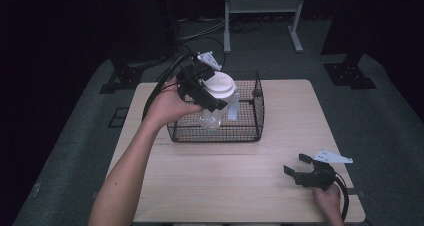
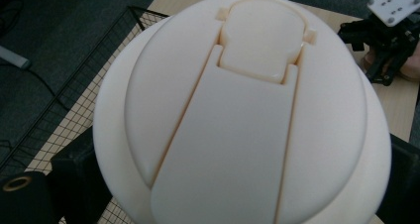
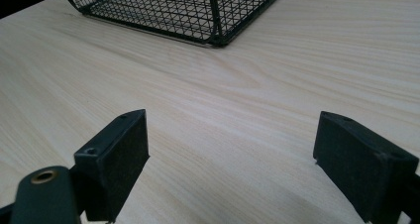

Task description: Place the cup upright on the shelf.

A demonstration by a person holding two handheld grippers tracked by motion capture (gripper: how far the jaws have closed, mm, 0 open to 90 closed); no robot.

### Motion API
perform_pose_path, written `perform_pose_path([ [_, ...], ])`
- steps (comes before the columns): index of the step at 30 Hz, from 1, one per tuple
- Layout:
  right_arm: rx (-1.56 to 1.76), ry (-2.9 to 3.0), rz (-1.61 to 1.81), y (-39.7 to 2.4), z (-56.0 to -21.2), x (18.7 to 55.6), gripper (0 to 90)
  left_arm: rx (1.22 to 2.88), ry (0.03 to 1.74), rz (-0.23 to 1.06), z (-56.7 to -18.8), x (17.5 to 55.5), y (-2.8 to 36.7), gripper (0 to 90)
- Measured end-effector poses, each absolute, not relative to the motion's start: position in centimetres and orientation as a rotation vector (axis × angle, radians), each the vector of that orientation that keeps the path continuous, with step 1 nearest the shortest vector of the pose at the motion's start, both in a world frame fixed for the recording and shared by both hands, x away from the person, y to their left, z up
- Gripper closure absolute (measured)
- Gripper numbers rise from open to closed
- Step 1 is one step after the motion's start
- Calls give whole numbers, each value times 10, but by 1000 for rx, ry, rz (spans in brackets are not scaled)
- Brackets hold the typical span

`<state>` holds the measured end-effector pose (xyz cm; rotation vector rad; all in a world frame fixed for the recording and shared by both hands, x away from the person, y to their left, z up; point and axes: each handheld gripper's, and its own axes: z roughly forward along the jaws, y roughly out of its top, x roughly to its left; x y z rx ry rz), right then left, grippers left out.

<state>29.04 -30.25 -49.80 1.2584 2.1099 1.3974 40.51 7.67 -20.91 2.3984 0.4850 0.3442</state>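
**Jar held over the wire basket, right gripper resting wide open**

High view: a pale wooden table (image 1: 235, 181) stands on grey carpet in a dark room, with a metal frame (image 1: 262, 16) behind it. A black wire basket (image 1: 250, 131) sits toward the far edge, left of centre; the near half of the tabletop is bare wood. The left gripper (image 1: 207, 93) holds a clear jar (image 1: 212, 117) with a white lid (image 1: 220, 83) over the basket, jaws clamped at the lid, the jar tilted and its lower part inside the basket walls. Whether it touches the basket floor cannot be told. The right gripper (image 1: 297, 166) rests at the near right corner, close to the table edge, well apart from the basket, jaws apart.

Left gripper view: the cream lid (image 2: 247, 110) shows its flip cap and a raised strip, with a black jaw pressed against each side. The basket rim (image 2: 74, 85) lies at left, and the right gripper (image 2: 386, 45) is seen farther off on the wood.

Right gripper view: the two black jaws stand wide apart with nothing between them, above bare wood grain (image 3: 237, 110). A basket corner (image 3: 218, 35) lies ahead.
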Motion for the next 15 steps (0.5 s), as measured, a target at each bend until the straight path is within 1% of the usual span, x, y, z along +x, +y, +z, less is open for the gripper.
perform_pose_path([
  [4, 1262, 2113, 1400, -303, -498, 291, 129, 2376, 530, 351, -207, 420, 83, 55],
  [8, 1260, 2111, 1405, -303, -498, 291, 129, 2373, 549, 358, -207, 427, 84, 55],
  [15, 1254, 2115, 1418, -304, -498, 291, 129, 2382, 613, 369, -215, 448, 83, 55],
])
